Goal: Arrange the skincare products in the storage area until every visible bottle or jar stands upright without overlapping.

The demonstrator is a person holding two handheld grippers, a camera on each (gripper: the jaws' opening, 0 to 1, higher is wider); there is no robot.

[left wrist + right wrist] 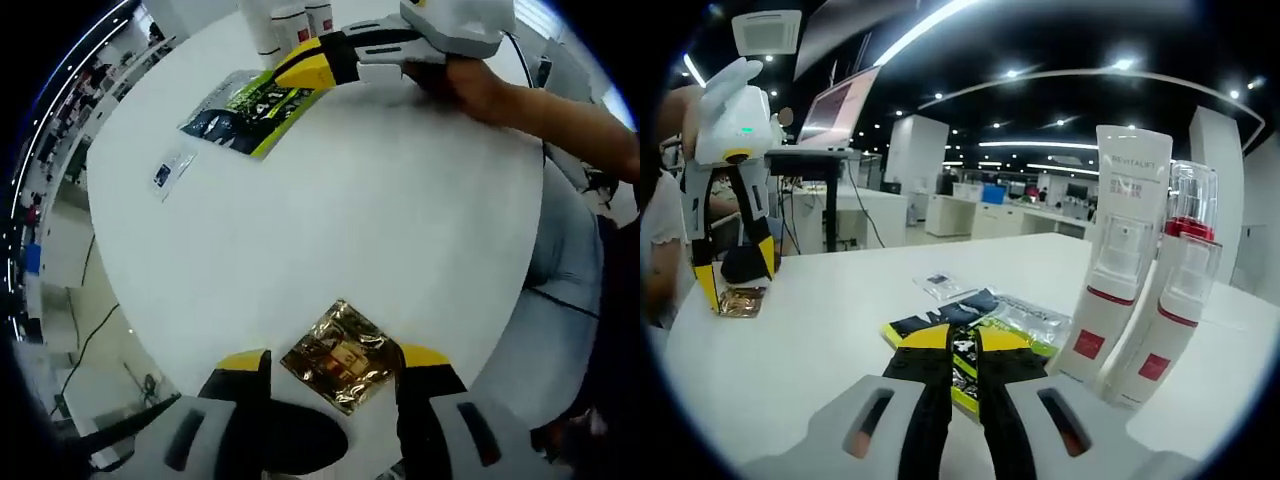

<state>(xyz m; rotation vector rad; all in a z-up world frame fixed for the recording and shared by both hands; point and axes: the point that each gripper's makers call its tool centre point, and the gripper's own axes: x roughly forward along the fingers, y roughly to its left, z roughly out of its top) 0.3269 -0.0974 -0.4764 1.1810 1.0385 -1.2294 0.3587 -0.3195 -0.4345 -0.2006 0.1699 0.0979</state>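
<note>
Skincare bottles stand upright on my round white table [400, 220]: a tall white tube [1123, 255] with a flat crimped top, red bands and a red square label, and touching its right side a pump bottle [1175, 300] with a clear cap over a red collar. Both are smooth, glossy plastic. In my left gripper view they appear as white cylinders at the far edge of the table.

My right gripper [965, 345] has its yellow-tipped black jaws pressed together, tips resting on a flat, shiny green and black sachet [1015, 320] that lies just left of the tube's base; I cannot tell whether the jaws pinch its edge. In my left gripper view the same sachet [255, 105] lies flat with the right gripper [300, 68] touching its far corner, my hand [470, 85] behind it. A small clear packet [940, 285] with a dark label lies just beyond the sachet, apart from it.

My left gripper [335, 358] is spread wide, jaws on either side of a crinkled gold foil sachet [340, 356], square and reflective, lying flat near the table's near edge, well apart from the bottles. In my right gripper view the left gripper [735, 285] stands over that gold foil sachet [740, 300], tips pointing down at the table
</note>
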